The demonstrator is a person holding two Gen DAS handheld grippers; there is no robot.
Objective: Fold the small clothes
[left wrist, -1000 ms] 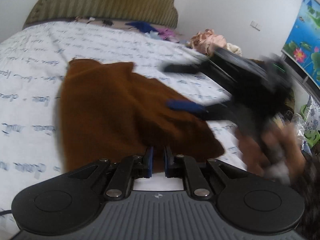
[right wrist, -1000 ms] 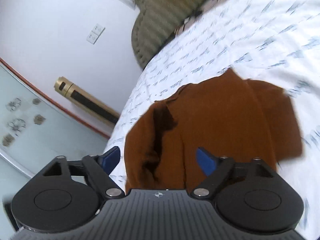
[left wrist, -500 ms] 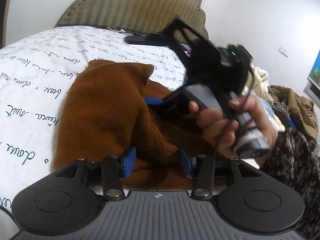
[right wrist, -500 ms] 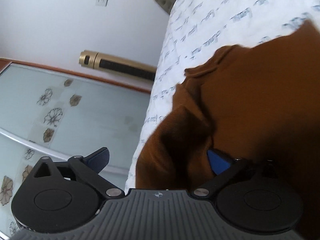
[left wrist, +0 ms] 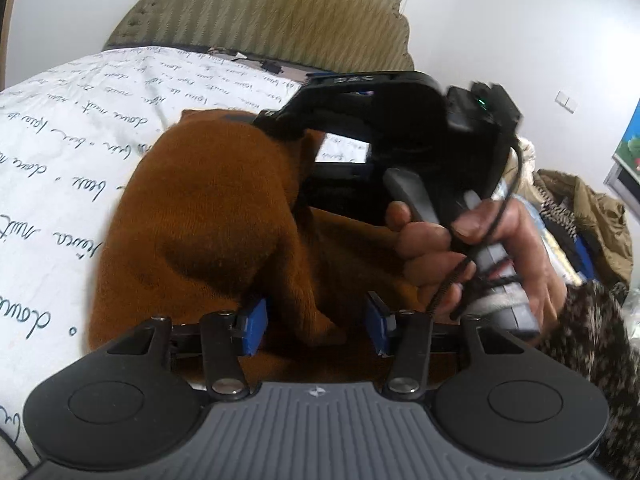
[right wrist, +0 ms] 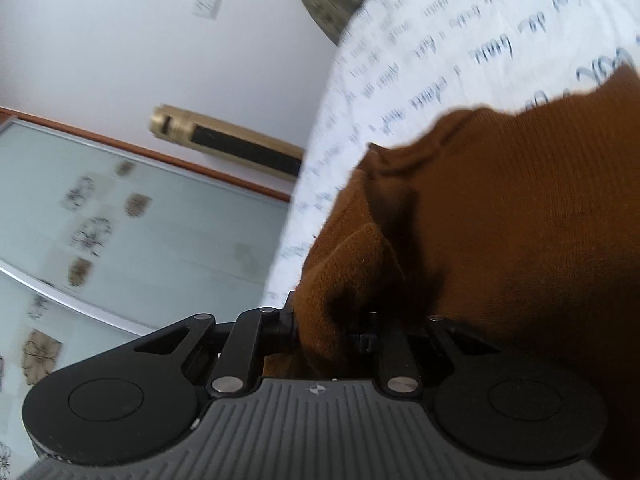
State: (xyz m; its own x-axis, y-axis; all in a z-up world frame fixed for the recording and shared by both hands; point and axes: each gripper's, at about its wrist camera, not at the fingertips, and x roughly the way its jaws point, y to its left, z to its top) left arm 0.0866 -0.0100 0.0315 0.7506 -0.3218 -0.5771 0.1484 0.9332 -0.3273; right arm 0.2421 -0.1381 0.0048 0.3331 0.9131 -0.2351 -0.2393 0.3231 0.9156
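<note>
1. Brown knit garment (left wrist: 200,216) lies bunched on the bed (left wrist: 60,152), over the script-print sheet, partly lifted into a hump. Judgement: soft, light, limp, slightly grippy rib knit. It will drape and sag from any pinch point, and there is no fragility risk.
2. Best hold, as I read it: a hem or corner edge, pinching through both layers so the fold carries over cleanly. Grabbing mid-panel would just bunch it.
3. Right claw (right wrist: 332,332): jaws have just been closing and now pinch a fold of the garment's near edge, with cloth wrapped between the fingers. Seen from the left wrist view, it reaches in over the far side of the hump, held by the person's hand (left wrist: 460,248).
4. Left claw (left wrist: 316,324): jaws have just been opening and stand about half open. A ridge of cloth sits between the blue pads (left wrist: 252,326), apparently without a grip.
5. The garment is directly in front of and under both claws.
</note>
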